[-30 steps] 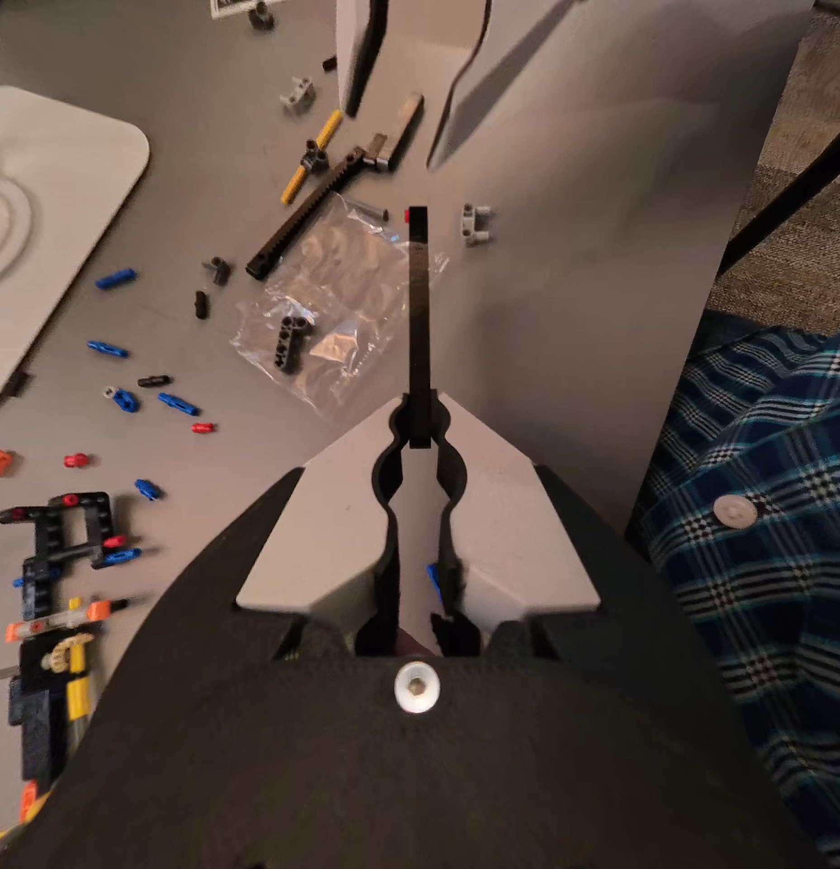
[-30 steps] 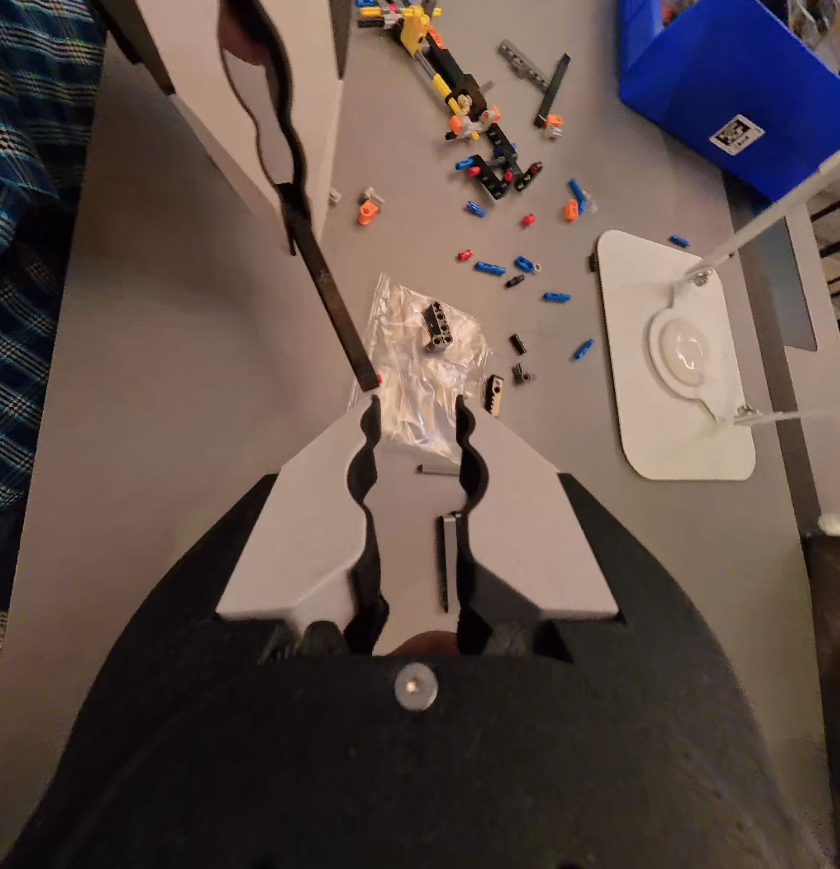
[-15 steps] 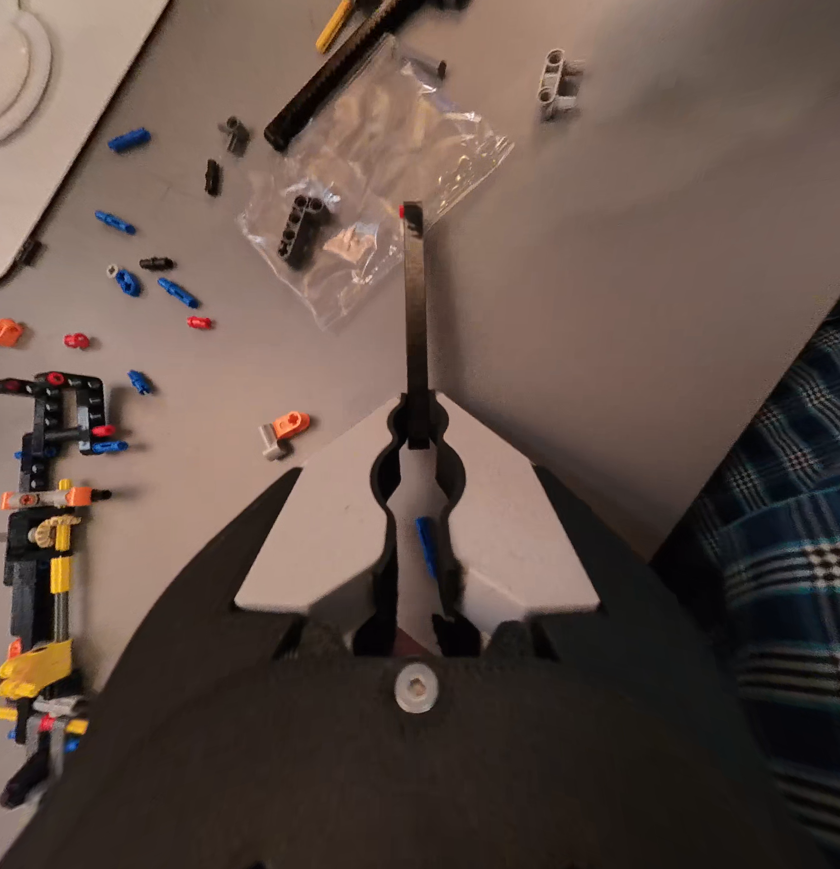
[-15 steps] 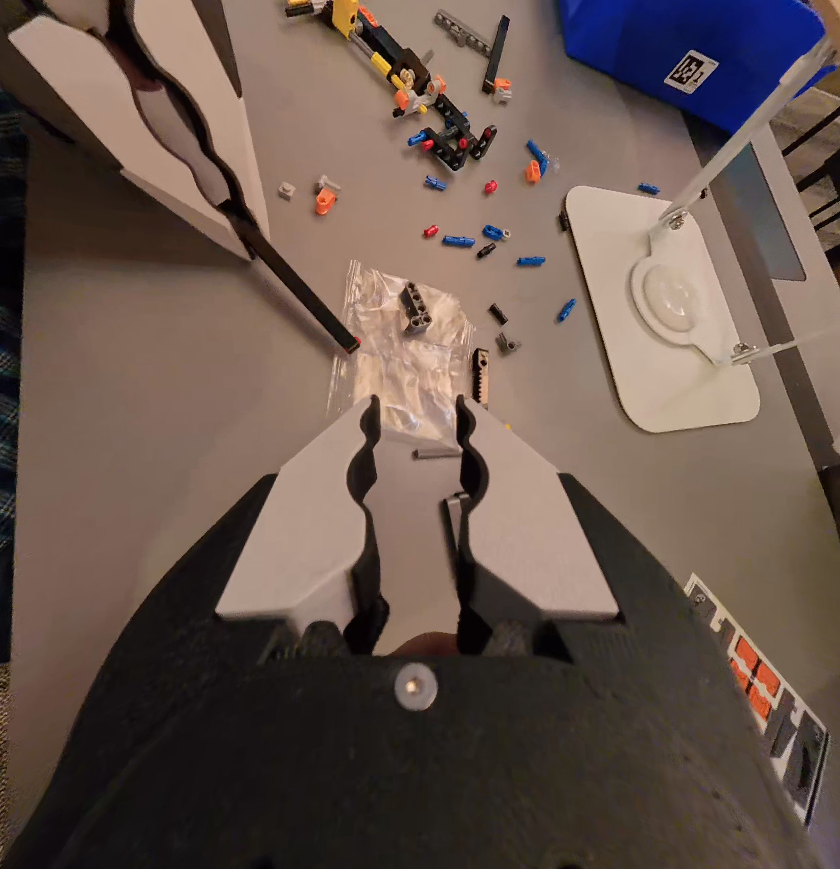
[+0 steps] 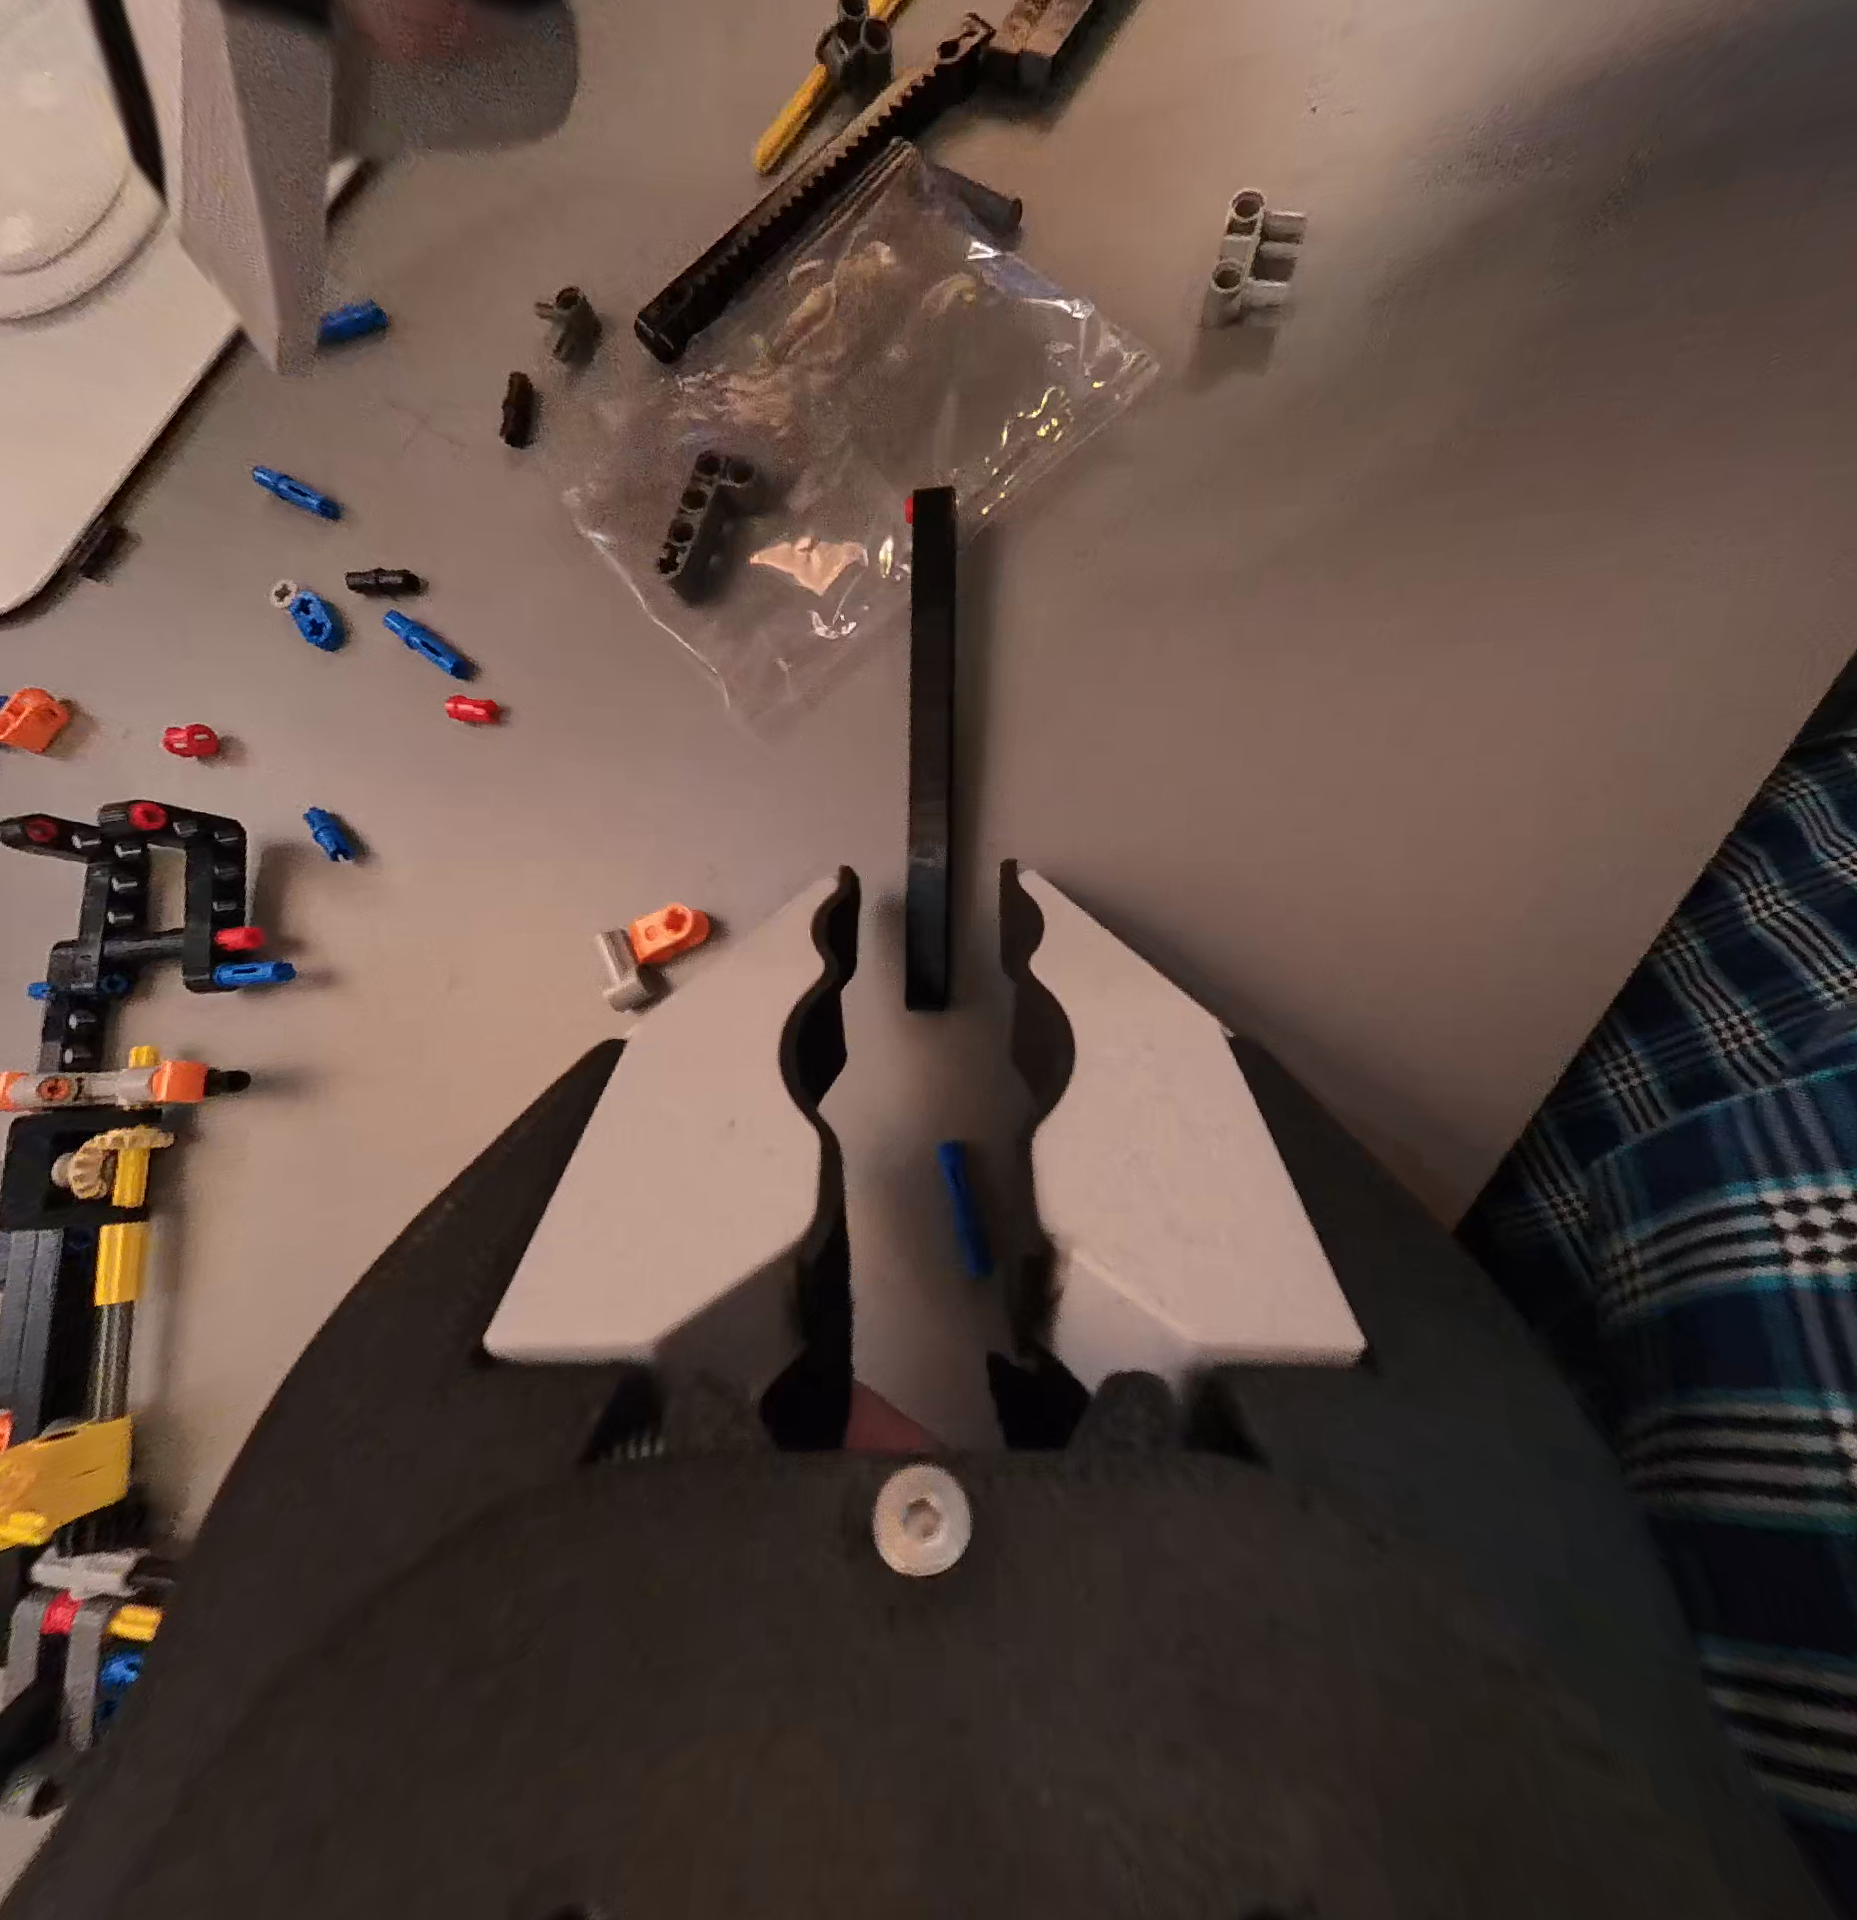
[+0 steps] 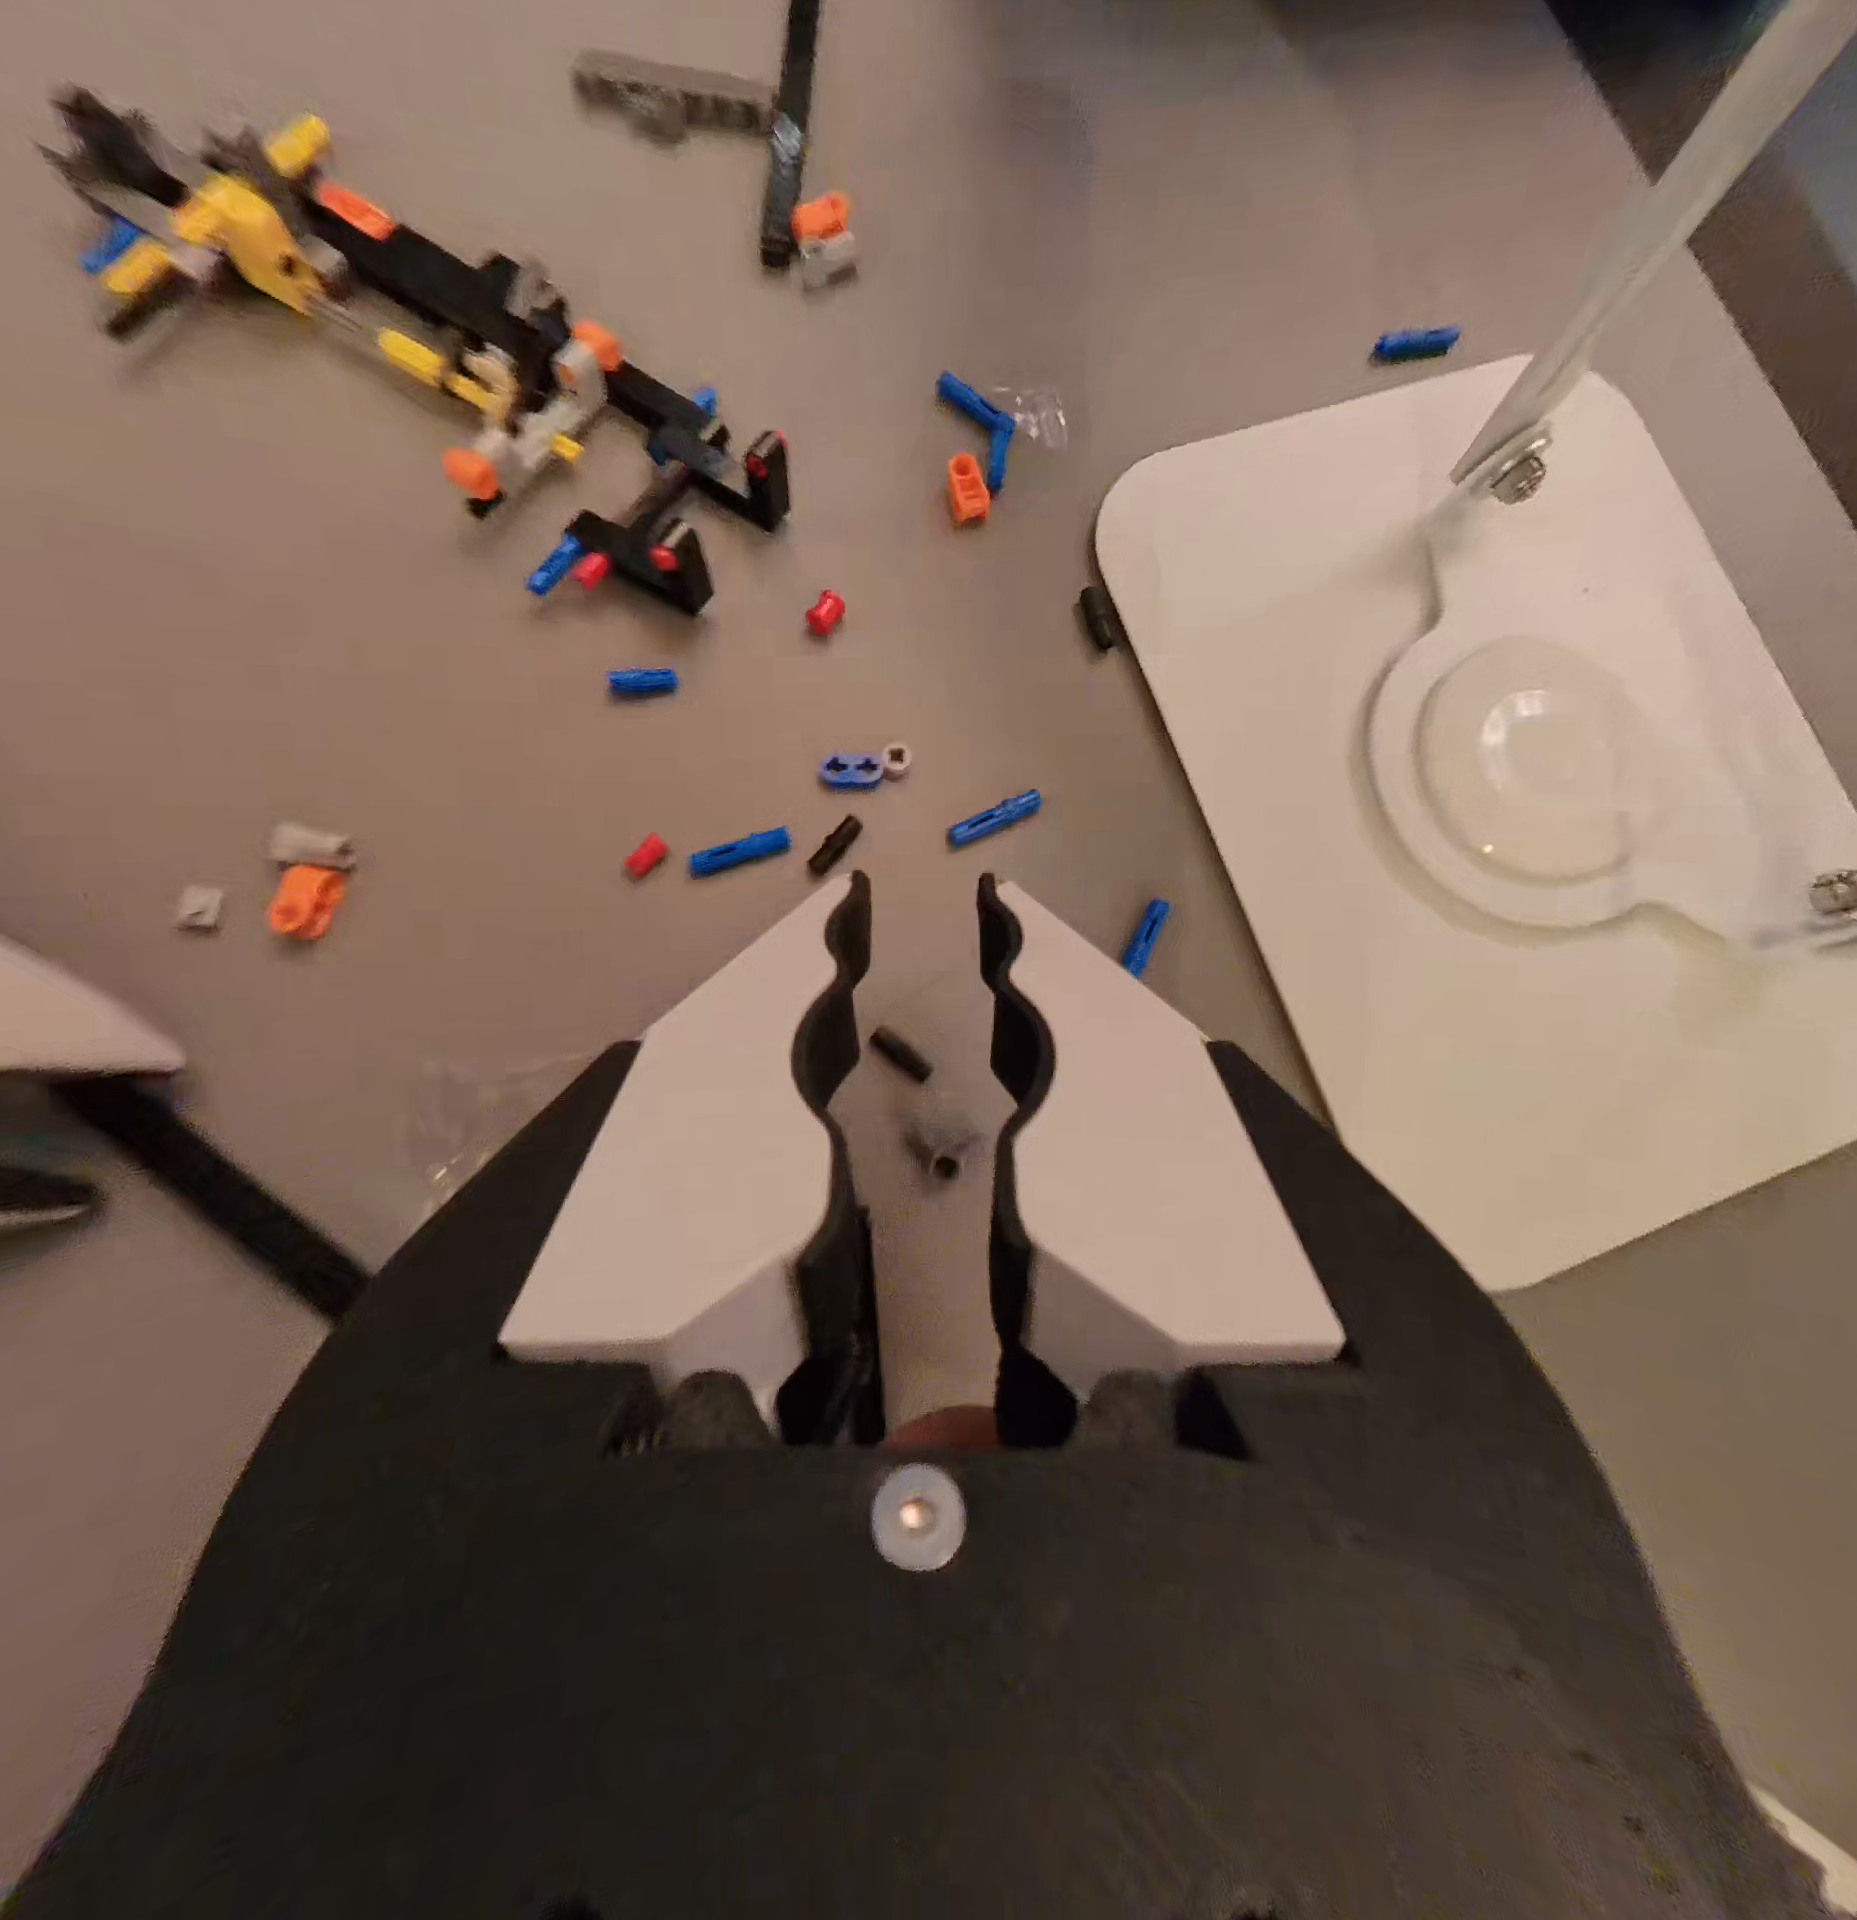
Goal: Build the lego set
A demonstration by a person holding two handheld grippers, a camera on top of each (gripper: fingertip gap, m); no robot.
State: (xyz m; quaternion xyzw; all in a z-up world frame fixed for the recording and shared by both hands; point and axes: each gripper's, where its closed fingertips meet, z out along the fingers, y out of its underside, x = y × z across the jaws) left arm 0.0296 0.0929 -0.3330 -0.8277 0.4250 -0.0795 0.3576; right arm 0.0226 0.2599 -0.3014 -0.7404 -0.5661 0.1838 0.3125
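Grey tabletop (image 5: 1423,520) littered with small plastic pins; left gripper (image 5: 926,883) gapes around a long black beam (image 5: 930,748), right gripper (image 6: 922,894) gapes empty.

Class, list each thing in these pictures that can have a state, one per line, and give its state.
left tool: open, gripping nothing
black beam: between the left tool's fingers, touching neither
right tool: open, empty
plastic bag: flat on the table; sealed or open cannot be told
part-built model: lying on the table, unheld
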